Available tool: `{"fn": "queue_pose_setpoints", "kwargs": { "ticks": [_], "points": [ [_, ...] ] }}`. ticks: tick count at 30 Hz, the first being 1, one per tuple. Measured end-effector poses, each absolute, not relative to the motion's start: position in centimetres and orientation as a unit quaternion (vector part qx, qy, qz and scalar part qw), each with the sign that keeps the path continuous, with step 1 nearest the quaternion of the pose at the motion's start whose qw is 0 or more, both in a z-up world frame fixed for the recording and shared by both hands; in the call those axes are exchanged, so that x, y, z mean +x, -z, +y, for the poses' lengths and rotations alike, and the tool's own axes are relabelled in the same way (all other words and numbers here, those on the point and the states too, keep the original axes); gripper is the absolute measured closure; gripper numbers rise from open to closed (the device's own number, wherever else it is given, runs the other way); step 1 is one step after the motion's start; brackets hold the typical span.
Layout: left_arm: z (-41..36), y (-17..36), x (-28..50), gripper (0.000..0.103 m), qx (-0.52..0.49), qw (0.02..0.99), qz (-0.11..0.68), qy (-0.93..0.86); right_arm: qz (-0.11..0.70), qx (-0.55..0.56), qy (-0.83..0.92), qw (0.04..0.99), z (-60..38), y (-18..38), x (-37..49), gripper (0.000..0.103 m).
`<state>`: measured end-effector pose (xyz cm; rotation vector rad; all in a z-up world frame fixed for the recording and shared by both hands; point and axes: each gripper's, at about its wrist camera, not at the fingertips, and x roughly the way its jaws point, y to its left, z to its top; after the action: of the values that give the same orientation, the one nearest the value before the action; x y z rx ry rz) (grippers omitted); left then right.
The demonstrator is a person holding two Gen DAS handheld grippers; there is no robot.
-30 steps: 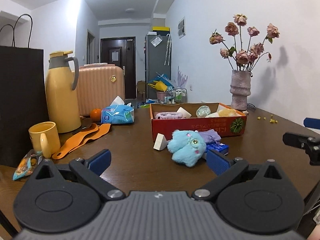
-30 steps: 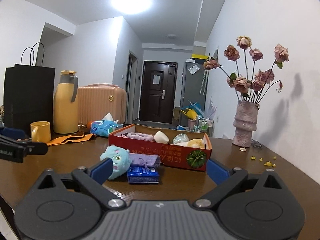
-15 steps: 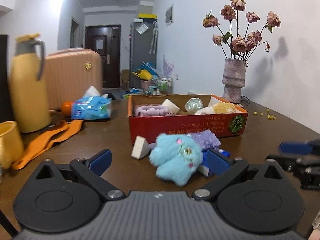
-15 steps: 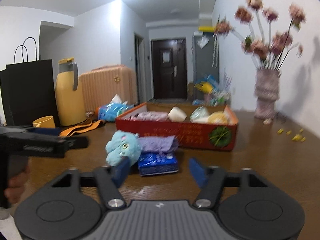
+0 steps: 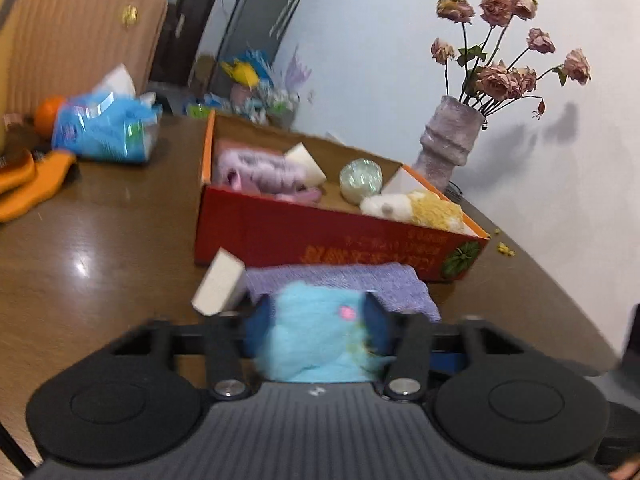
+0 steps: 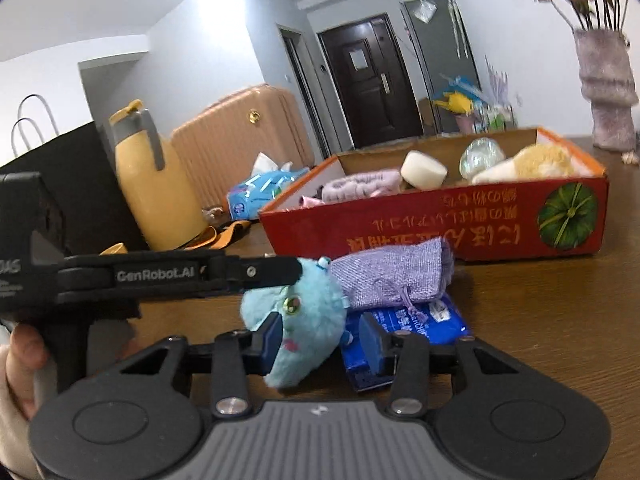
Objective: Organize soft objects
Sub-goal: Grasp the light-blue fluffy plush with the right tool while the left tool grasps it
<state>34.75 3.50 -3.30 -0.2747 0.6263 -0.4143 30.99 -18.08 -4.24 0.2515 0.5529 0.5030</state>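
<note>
A fluffy blue plush toy [image 5: 316, 332] sits between the fingers of my left gripper [image 5: 318, 316], which is shut on it; the left gripper's finger also shows in the right wrist view [image 6: 256, 270]. My right gripper [image 6: 320, 340] is partly closed around the same plush [image 6: 304, 320] and a blue packet [image 6: 408, 320], pads not clearly pressing. A purple pouch [image 6: 392, 276] lies behind the plush. A white sponge wedge [image 5: 218, 286] lies at its left. The red box [image 5: 332, 236] holds a purple cloth, a sponge, a ball and a yellow plush.
A vase of dried roses [image 5: 452, 140] stands behind the box at the right. A blue tissue pack [image 5: 104, 128], an orange [image 5: 46, 108] and orange spoons [image 5: 28, 184] lie at the left. A yellow thermos [image 6: 156, 184], a black bag and a suitcase stand at the far left.
Both grippers have moved forward to the blue plush. My left gripper has closed on it. My right gripper has narrowed around the plush and the blue packet.
</note>
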Motion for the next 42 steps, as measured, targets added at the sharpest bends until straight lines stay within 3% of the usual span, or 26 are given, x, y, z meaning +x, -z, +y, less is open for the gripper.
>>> {"fn": "queue_pose_setpoints", "kwargs": {
  "ticks": [3,8,13,14,18,20,22,24,28,30,32,36,42],
  "points": [
    [3.8,3.0,33.8,0.063,-0.143,0.917,0.314,0.201,0.278,0.152,-0.268,0.910,-18.2,4.7,31.4,0.072],
    [4.2,2.0,29.6,0.065,-0.165,0.911,0.334,0.177,0.285,0.134,-0.294,0.902,-18.1,3.5,29.1,0.077],
    [3.0,2.2,25.6,0.082,-0.211,0.875,0.393,0.189,0.312,0.115,-0.288,0.898,-19.9,2.9,26.1,0.079],
    [2.3,2.2,24.9,0.082,-0.209,0.871,0.399,0.197,0.315,0.114,-0.274,0.901,-20.4,2.9,25.7,0.085],
    [0.7,2.1,23.0,0.081,-0.176,0.882,0.399,0.178,0.308,0.111,-0.223,0.918,-21.8,2.6,24.0,0.084],
    [1.1,1.6,22.1,0.078,-0.174,0.888,0.386,0.178,0.293,0.110,-0.208,0.927,-22.5,2.2,22.7,0.083],
    [1.7,1.0,21.3,0.062,-0.167,0.900,0.364,0.173,0.284,0.118,-0.199,0.930,-23.4,1.9,21.6,0.078],
    [2.0,0.6,20.8,0.054,-0.155,0.912,0.346,0.157,0.285,0.130,-0.195,0.929,-24.1,2.0,21.1,0.074],
    [1.9,0.5,21.6,0.040,-0.112,0.935,0.311,0.127,0.291,0.147,-0.197,0.924,-24.0,2.2,20.8,0.066],
    [1.7,0.9,22.9,0.039,-0.103,0.939,0.303,0.126,0.296,0.158,-0.209,0.919,-23.4,2.6,21.0,0.059],
    [1.5,1.5,24.7,0.041,-0.105,0.934,0.318,0.128,0.305,0.160,-0.220,0.913,-22.3,3.2,21.5,0.059],
    [1.3,3.3,27.5,0.066,-0.136,0.909,0.366,0.146,0.323,0.165,-0.231,0.903,-20.9,4.3,22.8,0.060],
    [2.2,3.9,26.8,0.066,-0.237,0.858,0.420,0.179,0.319,0.219,-0.204,0.899,-21.9,5.0,24.5,0.060]
  ]
}}
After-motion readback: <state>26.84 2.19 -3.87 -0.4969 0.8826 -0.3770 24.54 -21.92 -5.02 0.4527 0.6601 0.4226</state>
